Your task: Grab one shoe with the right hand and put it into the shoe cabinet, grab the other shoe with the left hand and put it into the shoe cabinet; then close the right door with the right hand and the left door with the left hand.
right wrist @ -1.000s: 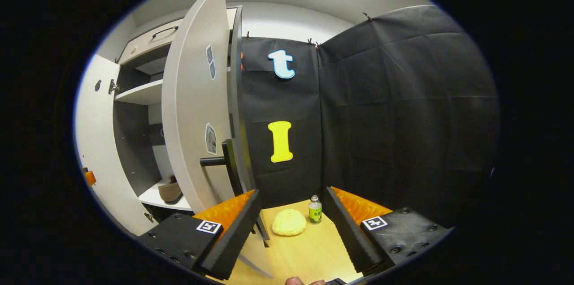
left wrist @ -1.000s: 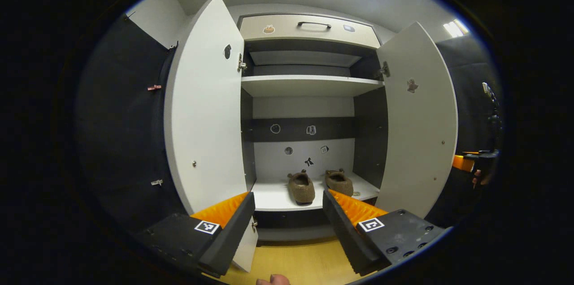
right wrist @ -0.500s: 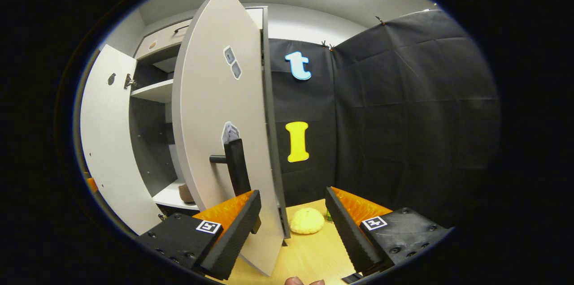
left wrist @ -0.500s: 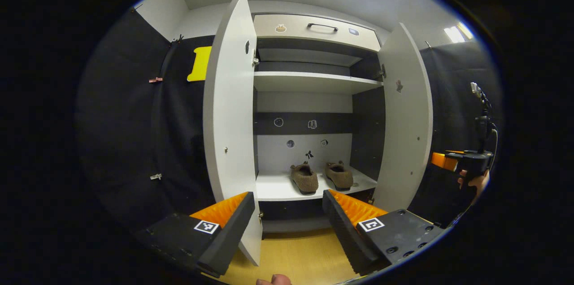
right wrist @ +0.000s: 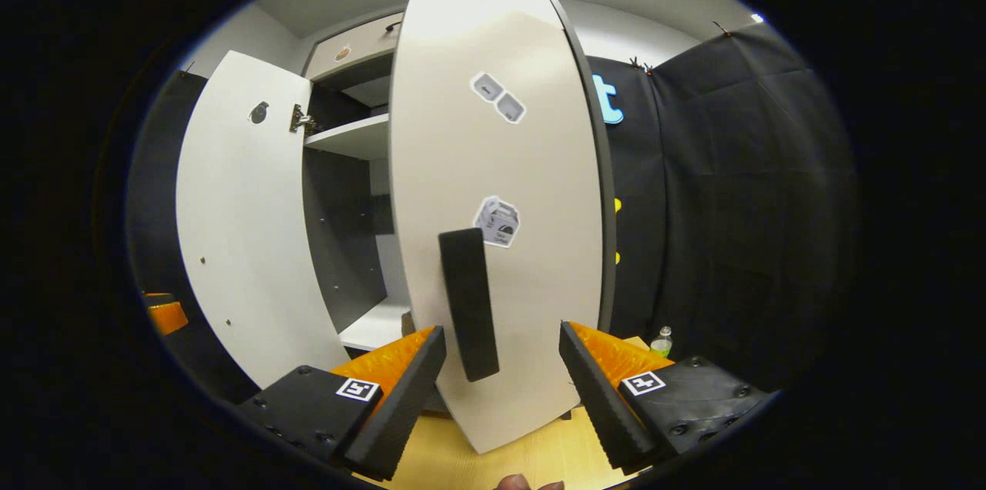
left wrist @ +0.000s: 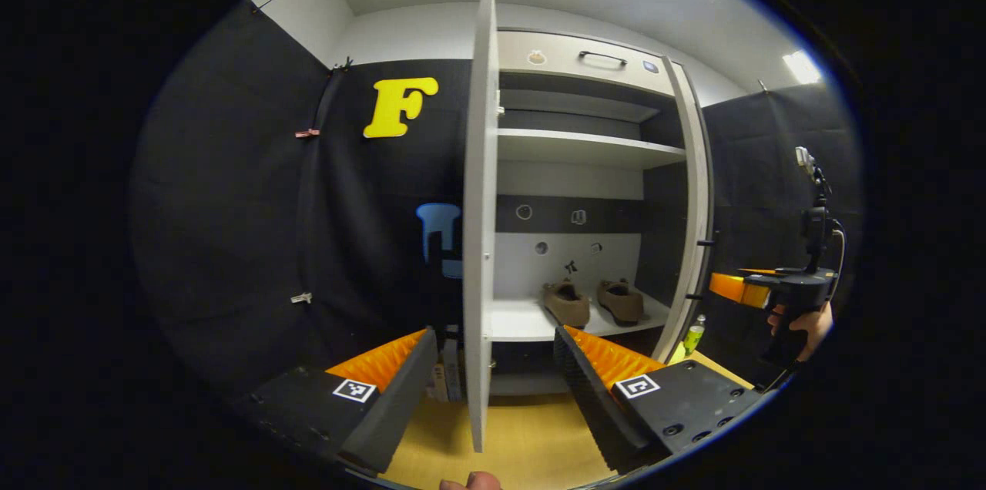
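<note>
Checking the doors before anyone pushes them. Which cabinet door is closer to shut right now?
The right door, the one with stickers and a dark handle facing the right gripper. It has swung partly across the opening, while the left door stands wide open.

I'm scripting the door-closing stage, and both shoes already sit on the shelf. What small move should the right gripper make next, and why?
Probably push forward against the right door near its handle to swing it toward shut. The right gripper is open with the handle between its fingers, the door is still ajar, and both shoes lie inside the cabinet.
</note>
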The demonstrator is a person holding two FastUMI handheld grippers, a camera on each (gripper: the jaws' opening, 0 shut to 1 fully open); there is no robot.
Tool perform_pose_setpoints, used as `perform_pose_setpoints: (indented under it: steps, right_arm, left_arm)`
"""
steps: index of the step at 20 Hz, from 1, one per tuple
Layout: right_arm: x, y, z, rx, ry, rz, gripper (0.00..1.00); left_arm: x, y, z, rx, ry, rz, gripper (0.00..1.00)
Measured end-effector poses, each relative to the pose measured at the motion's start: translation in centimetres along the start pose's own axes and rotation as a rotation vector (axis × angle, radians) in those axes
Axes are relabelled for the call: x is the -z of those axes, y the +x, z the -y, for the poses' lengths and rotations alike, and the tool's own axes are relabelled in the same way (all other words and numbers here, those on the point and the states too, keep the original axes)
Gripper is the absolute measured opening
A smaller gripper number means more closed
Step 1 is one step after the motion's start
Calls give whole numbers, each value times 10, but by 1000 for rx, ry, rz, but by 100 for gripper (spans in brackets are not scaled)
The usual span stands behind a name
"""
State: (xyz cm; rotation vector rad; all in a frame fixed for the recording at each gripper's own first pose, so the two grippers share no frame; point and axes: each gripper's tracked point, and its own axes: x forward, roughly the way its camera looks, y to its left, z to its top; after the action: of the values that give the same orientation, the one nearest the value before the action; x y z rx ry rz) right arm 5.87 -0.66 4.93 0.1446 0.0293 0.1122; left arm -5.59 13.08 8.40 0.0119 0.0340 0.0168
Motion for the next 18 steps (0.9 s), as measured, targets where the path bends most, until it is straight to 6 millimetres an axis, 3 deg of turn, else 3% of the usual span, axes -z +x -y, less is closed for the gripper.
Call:
perform_pose_setpoints:
  steps: [4,7,10,13,14,18]
  right_arm:
    - [4,-10,-17,-30,22,-16,98]
    - [7,-20,-17,-26,24,-24,98]
    - [8,-27,-20,-30,31,-30,98]
    - [8,-33,-18,-24,30,-27,98]
    - [7,-34,-18,-25,32,-26,98]
    - [7,-31,-26,-46,37,-30,98]
  left_arm:
    - [-4,13,-56,-98,31,10,97]
    - [-10,29,-77,-146,55,29,97]
    - [-9,59,-95,-173,105,28,97]
    - [0,79,-95,-155,132,3,99]
    - [-2,79,-95,-153,135,9,93]
    - [-2,83,-81,-86,134,3,91]
